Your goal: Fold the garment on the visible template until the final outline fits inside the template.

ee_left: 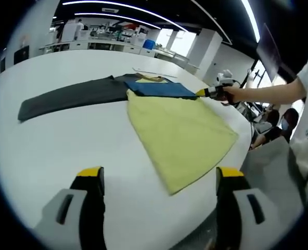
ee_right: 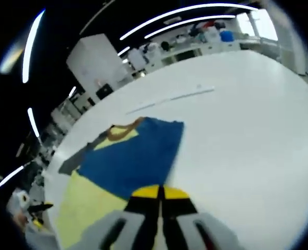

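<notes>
The garment lies flat on the white table (ee_left: 65,151). It has a yellow body (ee_left: 180,135), a dark grey sleeve (ee_left: 71,96) stretched to the left, and a blue part (ee_left: 162,88) at the far end. My right gripper (ee_left: 203,92) comes in from the right, held by a hand, and pinches the blue part's corner. In the right gripper view its jaws (ee_right: 159,192) are shut on the blue cloth (ee_right: 138,151), with the yellow body (ee_right: 84,205) and grey sleeve (ee_right: 76,159) to the left. My left gripper (ee_left: 159,173) is open, low over the table before the yellow hem.
A thin pale line (ee_right: 175,98) is marked on the table beyond the garment. The table's edge (ee_left: 232,172) curves close on the right, where people (ee_left: 273,122) sit. Benches with lab gear (ee_left: 112,39) stand along the far wall.
</notes>
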The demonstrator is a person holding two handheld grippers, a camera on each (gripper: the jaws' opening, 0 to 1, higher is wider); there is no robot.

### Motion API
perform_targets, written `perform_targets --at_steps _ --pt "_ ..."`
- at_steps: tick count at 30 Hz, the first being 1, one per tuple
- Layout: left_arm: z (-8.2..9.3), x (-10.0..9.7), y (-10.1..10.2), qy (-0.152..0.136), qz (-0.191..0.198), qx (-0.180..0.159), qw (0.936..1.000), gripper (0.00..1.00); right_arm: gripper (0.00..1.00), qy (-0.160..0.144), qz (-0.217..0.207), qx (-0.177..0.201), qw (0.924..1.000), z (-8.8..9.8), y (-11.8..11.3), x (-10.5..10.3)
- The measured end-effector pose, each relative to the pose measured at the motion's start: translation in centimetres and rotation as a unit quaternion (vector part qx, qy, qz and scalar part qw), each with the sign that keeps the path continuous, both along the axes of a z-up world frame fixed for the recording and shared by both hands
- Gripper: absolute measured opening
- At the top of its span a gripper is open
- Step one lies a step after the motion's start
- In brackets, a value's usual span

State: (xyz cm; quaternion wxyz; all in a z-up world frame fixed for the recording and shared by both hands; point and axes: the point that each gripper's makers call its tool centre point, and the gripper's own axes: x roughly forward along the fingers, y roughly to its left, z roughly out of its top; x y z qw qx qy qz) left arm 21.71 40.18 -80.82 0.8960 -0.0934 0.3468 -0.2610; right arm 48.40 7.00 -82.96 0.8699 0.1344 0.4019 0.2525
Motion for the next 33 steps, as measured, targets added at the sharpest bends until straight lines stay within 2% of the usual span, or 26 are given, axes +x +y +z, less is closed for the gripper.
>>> perform_targets --at_steps 9,18,22,27,33 --pt "0.0 -0.1 0.2 0.0 0.004 0.0 1.0 0.86 0.0 0.001 0.001 -0.002 1.0 -0.3 -0.1 0.0" --pt "0.1 0.3 0.4 -0.002 0.006 -0.004 1.0 0.85 0.0 -0.038 0.025 0.012 0.9989 1.5 0.1 0.1" --pt "0.1 0.5 0.4 -0.001 0.005 -0.004 1.0 0.85 0.16 -0.054 0.053 0.005 0.9971 1.9 0.3 -0.5" --pt "0.3 0.8 0.5 -0.002 0.004 -0.005 1.0 0.85 0.48 -0.093 0.099 -0.016 0.9906 2.4 1.0 -1.5" --pt "0.2 1.2 0.8 -0.001 0.001 -0.004 1.0 0.85 0.8 -0.105 0.139 -0.037 0.9839 2.0 1.5 -2.8"
